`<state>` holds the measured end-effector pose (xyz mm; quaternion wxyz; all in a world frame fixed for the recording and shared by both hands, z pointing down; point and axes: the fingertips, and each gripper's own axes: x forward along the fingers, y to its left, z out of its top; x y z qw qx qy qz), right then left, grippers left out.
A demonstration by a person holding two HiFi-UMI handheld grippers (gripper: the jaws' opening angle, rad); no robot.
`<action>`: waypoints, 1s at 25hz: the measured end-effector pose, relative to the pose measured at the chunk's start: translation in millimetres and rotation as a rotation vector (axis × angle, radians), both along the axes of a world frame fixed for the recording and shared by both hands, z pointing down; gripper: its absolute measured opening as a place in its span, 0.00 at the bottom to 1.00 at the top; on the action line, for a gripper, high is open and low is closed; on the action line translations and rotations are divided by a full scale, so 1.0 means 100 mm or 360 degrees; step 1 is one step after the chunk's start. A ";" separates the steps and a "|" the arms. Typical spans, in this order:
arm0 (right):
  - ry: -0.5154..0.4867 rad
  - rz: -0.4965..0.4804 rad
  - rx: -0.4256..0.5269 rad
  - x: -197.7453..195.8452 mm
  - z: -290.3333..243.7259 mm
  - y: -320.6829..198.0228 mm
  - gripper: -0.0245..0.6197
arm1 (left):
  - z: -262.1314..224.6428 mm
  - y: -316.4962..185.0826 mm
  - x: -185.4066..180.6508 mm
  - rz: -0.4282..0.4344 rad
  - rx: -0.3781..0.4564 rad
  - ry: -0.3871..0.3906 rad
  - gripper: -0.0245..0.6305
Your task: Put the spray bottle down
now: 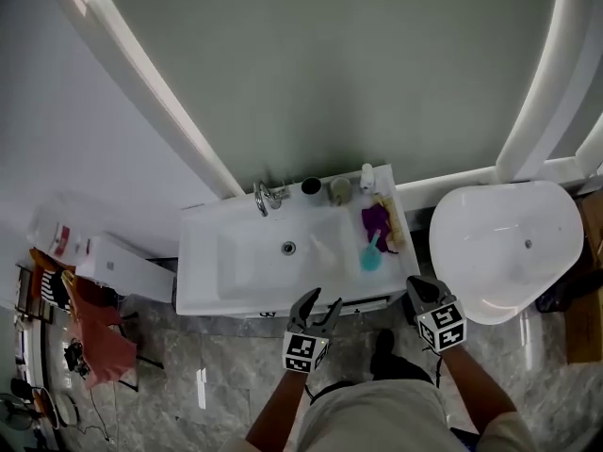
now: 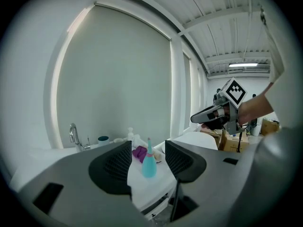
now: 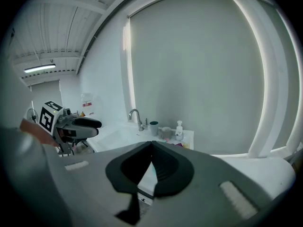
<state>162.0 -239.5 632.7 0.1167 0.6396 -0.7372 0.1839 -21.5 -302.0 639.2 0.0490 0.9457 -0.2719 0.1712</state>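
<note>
A teal spray bottle (image 1: 371,255) stands upright on the right side of the white sink counter (image 1: 203,295), just in front of a purple cloth (image 1: 377,220). Both grippers hover in front of the counter's front edge, away from the bottle. My left gripper (image 1: 320,304) is open and holds nothing. In the left gripper view the bottle (image 2: 148,163) shows far off in the gap of that gripper (image 2: 148,148). My right gripper (image 1: 417,285) is to the right, and its tips meet with nothing held (image 3: 151,144).
A faucet (image 1: 264,196), a dark cup (image 1: 311,185), a jar and a soap dispenser (image 1: 366,175) line the back of the counter. A white rounded basin (image 1: 504,243) stands to the right. An orange cloth (image 1: 99,332) and other clutter lie on the floor at left.
</note>
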 end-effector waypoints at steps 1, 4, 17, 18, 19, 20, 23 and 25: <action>0.0002 0.0015 0.0009 -0.08 -0.05 0.08 0.05 | -0.03 0.07 -0.11 0.0000 -0.0008 -0.0001 0.37; 0.0015 0.0049 0.0042 -0.31 -0.20 0.31 0.05 | -0.11 0.29 -0.43 0.0010 -0.0025 -0.0010 0.34; 0.0104 0.0128 0.0155 -0.97 -0.68 1.25 0.05 | -0.45 1.02 -1.12 0.0015 -0.0056 0.0012 0.22; 0.0105 0.0134 0.0163 -0.98 -0.70 1.31 0.05 | -0.47 1.06 -1.14 0.0011 -0.0058 0.0015 0.21; 0.0105 0.0139 0.0173 -0.98 -0.72 1.37 0.05 | -0.49 1.11 -1.16 0.0005 -0.0056 0.0017 0.20; 0.0105 0.0141 0.0184 -0.98 -0.75 1.43 0.05 | -0.51 1.16 -1.17 -0.0002 -0.0053 0.0019 0.19; 0.0110 0.0129 0.0205 -0.97 -0.80 1.62 0.05 | -0.58 1.33 -1.19 -0.0026 -0.0045 0.0033 0.15; 0.0113 0.0120 0.0217 -0.92 -0.82 1.71 0.05 | -0.62 1.42 -1.18 -0.0045 -0.0041 0.0042 0.13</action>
